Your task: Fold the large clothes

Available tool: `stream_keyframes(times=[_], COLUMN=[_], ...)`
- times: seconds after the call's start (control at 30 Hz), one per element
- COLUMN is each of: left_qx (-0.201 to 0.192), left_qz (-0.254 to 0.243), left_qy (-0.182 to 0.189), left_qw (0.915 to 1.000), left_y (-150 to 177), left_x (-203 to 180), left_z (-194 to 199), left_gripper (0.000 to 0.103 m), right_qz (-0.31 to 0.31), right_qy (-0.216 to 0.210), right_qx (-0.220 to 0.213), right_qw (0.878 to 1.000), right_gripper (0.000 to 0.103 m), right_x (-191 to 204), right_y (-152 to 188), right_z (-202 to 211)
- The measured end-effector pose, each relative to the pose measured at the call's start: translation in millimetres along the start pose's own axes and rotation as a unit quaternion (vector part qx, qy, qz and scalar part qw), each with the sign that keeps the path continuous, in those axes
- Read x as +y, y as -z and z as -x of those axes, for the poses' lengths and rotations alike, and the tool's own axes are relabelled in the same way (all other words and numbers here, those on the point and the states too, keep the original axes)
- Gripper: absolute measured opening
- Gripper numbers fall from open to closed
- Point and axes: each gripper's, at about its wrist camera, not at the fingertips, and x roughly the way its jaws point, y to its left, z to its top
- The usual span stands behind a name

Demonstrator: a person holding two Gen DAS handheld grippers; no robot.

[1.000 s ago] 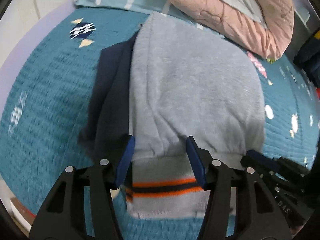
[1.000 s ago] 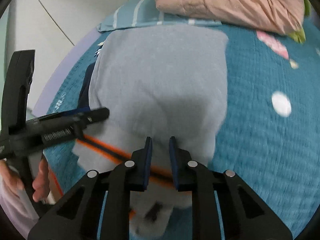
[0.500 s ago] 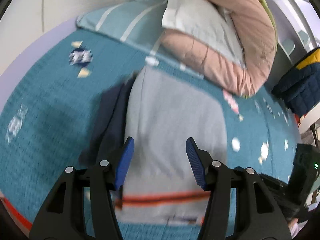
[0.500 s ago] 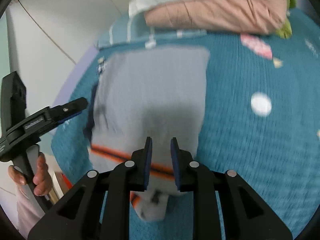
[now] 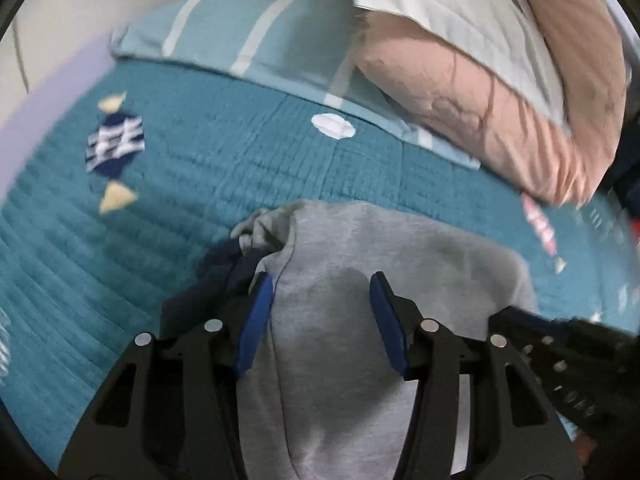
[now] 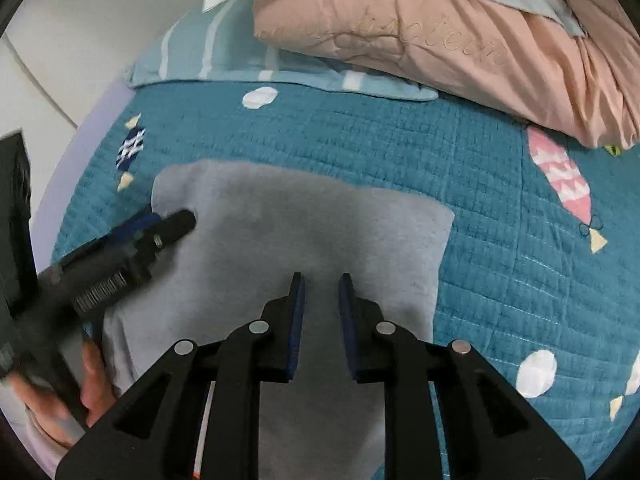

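A folded grey sweatshirt (image 6: 304,224) lies on the teal quilted bedspread (image 6: 500,248); it also shows in the left wrist view (image 5: 380,248), with a dark navy part (image 5: 216,276) bunched at its left edge. My left gripper (image 5: 322,284) is open and empty, hovering over the grey cloth near the navy edge; it appears in the right wrist view (image 6: 168,228) at the sweatshirt's left corner. My right gripper (image 6: 322,284) has its jaws slightly apart, nothing between them, above the middle of the sweatshirt.
A pink duvet (image 6: 440,40) and a light blue striped pillow (image 5: 256,28) lie at the head of the bed. The white wall (image 6: 80,20) borders the bed on the left. The bedspread has fish and dot patches (image 6: 560,176).
Both grippers moved forward over the sweatshirt toward its far edge. The orange-striped hem has passed out of view beneath them. The right jaws have parted a little.
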Motion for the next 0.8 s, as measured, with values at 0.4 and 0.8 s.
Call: stream_keyframes(times=[0.4, 0.8], left_qx=[-0.097, -0.132], left_qz=[-0.054, -0.046], left_qy=[-0.097, -0.135], left_qw=[0.9891, 0.9809], left_y=[33, 106], left_x=[-18, -67], left_z=[65, 149], left_gripper=[0.074, 0.089], right_qz=[0.087, -0.026], right_qy=[-0.007, 0.023], right_qx=[-0.076, -0.115], right_qw=[0.993, 0.993], right_gripper=[0.072, 0.095], right_x=[14, -59], right_y=[64, 155], right_z=[73, 164])
